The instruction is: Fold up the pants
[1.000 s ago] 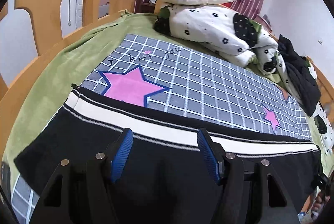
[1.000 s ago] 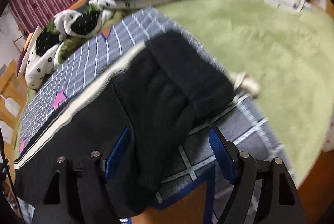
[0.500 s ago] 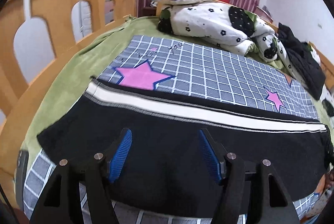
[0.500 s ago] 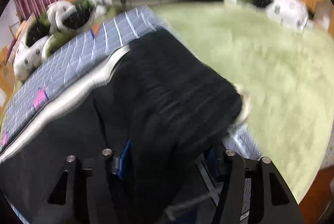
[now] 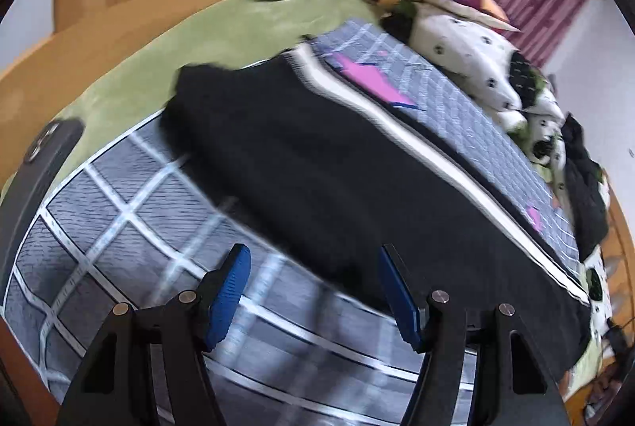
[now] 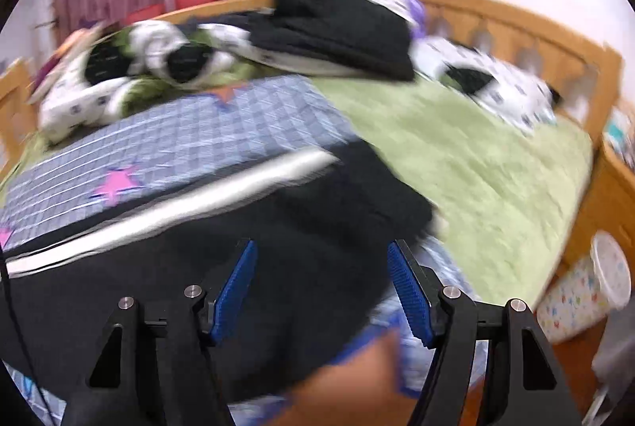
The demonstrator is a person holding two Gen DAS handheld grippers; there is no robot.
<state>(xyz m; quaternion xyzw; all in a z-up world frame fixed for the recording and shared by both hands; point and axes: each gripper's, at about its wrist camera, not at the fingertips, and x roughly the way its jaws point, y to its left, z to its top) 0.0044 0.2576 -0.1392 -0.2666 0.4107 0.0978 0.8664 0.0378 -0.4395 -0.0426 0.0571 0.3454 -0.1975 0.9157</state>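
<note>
Black pants [image 5: 317,156] with a white side stripe [image 5: 397,132] lie stretched across a grey checked blanket [image 5: 119,212] on the bed. My left gripper [image 5: 313,255] is open over the blanket, just short of the pants' near edge by the leg end, with nothing between its pads. In the right wrist view, the waist end of the pants [image 6: 278,227] lies folded over itself. My right gripper [image 6: 323,247] hovers above that end with its jaws opening. The cloth lies below them and the pads do not press on it.
A dark phone [image 5: 43,156] lies on the green bedspread [image 5: 158,41] at the left. A spotted white quilt [image 5: 468,57] and a heap of dark clothes [image 6: 337,25] fill the far side. The wooden bed rail [image 6: 555,41] rings the mattress, and a patterned tub [image 6: 587,291] stands beyond it.
My left gripper slid toward the pants' leg end, sank and rolled. My right gripper, half a second ago down among the folded waist cloth, has risen clear of it with wider jaws.
</note>
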